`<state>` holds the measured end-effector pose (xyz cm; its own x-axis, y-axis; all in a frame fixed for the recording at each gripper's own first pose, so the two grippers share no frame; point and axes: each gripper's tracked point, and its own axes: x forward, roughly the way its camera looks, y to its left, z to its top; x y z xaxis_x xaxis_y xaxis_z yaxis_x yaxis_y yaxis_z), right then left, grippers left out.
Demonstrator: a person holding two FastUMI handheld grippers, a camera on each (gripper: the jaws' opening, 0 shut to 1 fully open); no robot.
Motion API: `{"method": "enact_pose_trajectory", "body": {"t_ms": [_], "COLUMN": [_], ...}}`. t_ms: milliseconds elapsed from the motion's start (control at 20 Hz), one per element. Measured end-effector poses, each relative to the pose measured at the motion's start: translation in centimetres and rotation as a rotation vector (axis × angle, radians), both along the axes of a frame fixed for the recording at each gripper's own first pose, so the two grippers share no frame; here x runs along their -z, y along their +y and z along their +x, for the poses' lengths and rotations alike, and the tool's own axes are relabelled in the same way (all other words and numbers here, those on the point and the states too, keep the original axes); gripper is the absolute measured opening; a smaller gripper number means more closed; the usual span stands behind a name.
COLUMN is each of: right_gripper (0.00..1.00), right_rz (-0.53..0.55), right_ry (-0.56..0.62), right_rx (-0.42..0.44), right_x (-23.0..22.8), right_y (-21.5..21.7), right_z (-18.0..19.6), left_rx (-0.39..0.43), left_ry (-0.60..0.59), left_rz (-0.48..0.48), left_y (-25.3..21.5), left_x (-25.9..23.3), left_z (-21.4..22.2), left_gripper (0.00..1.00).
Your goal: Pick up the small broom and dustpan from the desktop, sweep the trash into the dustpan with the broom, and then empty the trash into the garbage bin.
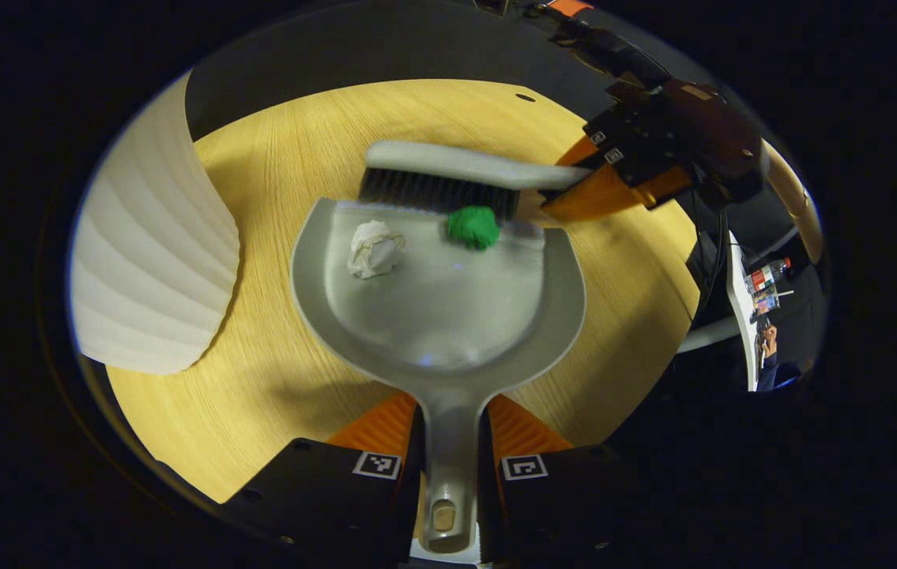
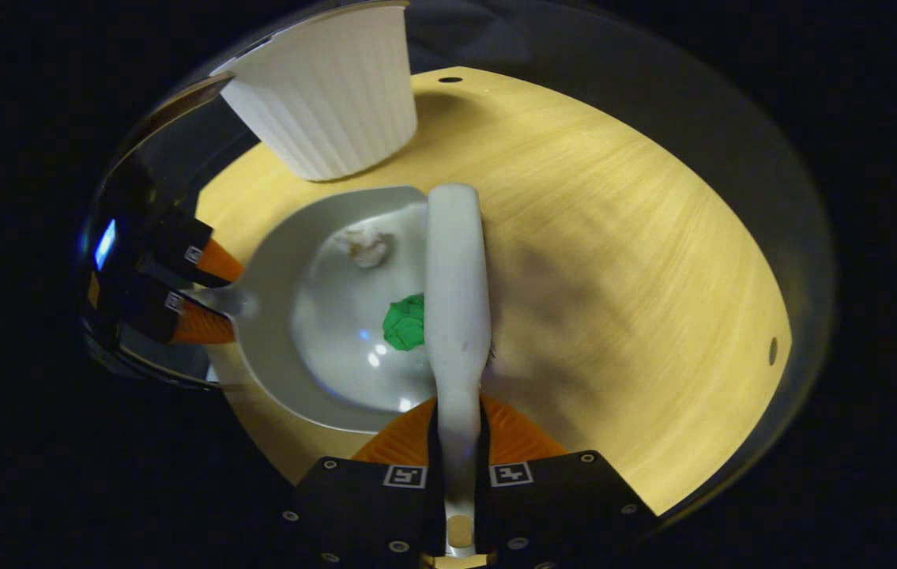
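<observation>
The light, stiff plastic dustpan (image 1: 448, 316) lies on the tabletop (image 1: 274, 395) beside the white bin (image 1: 148, 261), its handle clamped in the left gripper (image 1: 448, 442), best held there and kept level, while the right gripper (image 2: 460, 431), clenched on the broom (image 2: 456, 269), nudges weightless green (image 1: 473, 226) and white (image 1: 374, 248) paper wads inside.

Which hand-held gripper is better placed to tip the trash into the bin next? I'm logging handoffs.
Left. The left hand-held gripper clamps the dustpan handle, with the white wad and green wad inside, and the bin stands beside it. The right hand-held gripper holds only the broom.
</observation>
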<state>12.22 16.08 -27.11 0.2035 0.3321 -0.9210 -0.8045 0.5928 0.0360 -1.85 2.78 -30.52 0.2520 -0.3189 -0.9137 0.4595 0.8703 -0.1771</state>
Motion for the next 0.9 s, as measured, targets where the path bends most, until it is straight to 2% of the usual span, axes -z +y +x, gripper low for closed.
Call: {"method": "enact_pose_trajectory", "body": {"t_ms": [100, 200, 400, 650, 750, 900], "right_gripper": [0.14, 0.14, 0.14, 0.14, 0.14, 0.14], "right_rz": [0.017, -0.002, -0.042, -0.045, -0.036, -0.013], "right_ry": [0.007, -0.028, -0.08, -0.093, -0.078, -0.037], "right_rx": [0.001, 0.064, 0.27, 0.544, 0.603, 0.635], "right_x": [0.0, 0.0, 0.4, 1.3, 2.0, 3.3], "right_y": [0.9, -0.7, -6.2, -12.1, -12.5, -11.5], "right_z": [-0.6, 0.2, 2.7, 3.6, 3.9, 5.1], "left_rx": [-0.005, -0.016, -0.024, -0.058, -0.054, -0.016], "left_ry": [-0.007, -0.012, -0.029, -0.062, -0.065, -0.059], "left_rz": [0.001, -0.002, 0.013, -0.018, -0.021, -0.034], "left_y": [-0.1, -0.3, -0.4, -0.4, -0.5, -0.1], "left_x": [0.0, -0.2, -0.9, -1.6, -2.2, -3.1], "left_z": [0.0, 0.0, 0.0, -0.1, 0.0, -0.1], "left_gripper": [0.32, 0.32, 0.32, 0.32, 0.32, 0.32]}}
